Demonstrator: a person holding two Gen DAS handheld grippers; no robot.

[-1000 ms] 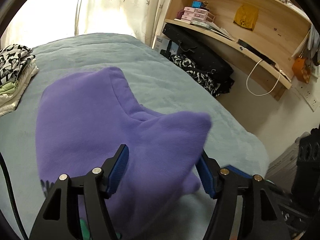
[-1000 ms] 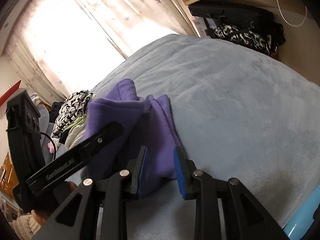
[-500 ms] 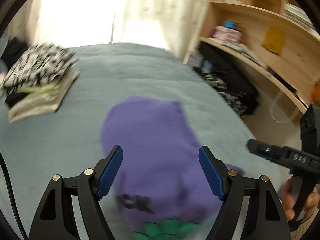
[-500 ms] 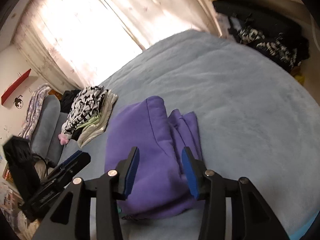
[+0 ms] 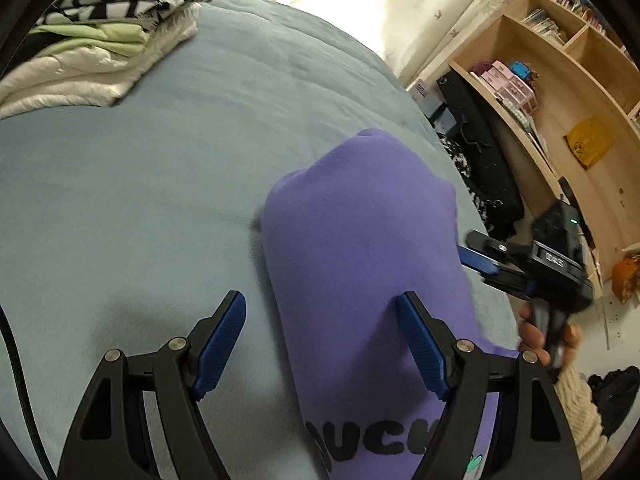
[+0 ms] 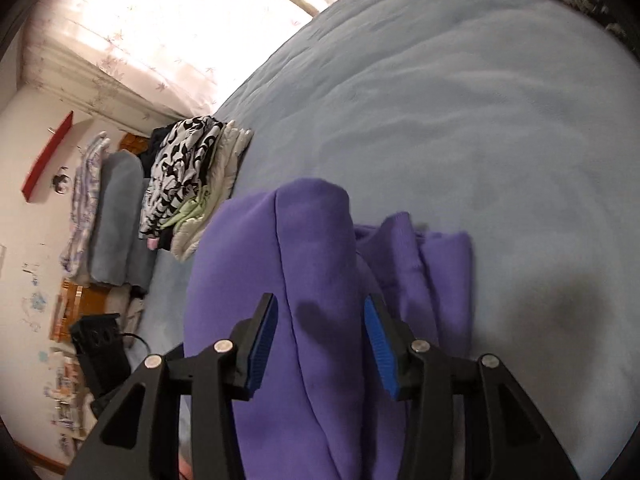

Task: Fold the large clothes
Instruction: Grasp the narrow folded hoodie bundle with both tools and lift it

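A purple sweatshirt (image 5: pixel 360 220) lies folded into a long bundle on the blue-grey bed (image 5: pixel 160 160), black letters showing at its near end. My left gripper (image 5: pixel 320 320) is open just above it; its right finger is over the fabric, its left finger over bare blanket. In the right wrist view the same sweatshirt (image 6: pixel 320 240) fills the foreground, with folded layers at its right side. My right gripper (image 6: pixel 320 320) hovers over it, open, pads apart and not pressing the cloth. From the left wrist view, the right gripper (image 5: pixel 476 262) sits at the bundle's right edge, held by a hand (image 5: pixel 536 332).
A stack of folded clothes (image 5: pixel 100 40), patterned black and white on top, sits at the far left of the bed and also shows as the stack (image 6: pixel 188 168). Wooden shelves (image 5: pixel 560 100) and a black bag (image 5: pixel 480 140) stand beyond the bed's right edge.
Both grippers have let go of the purple fabric and drawn back over it. The right jaws have widened. The left view has swung, so the bundle now lies to the right.
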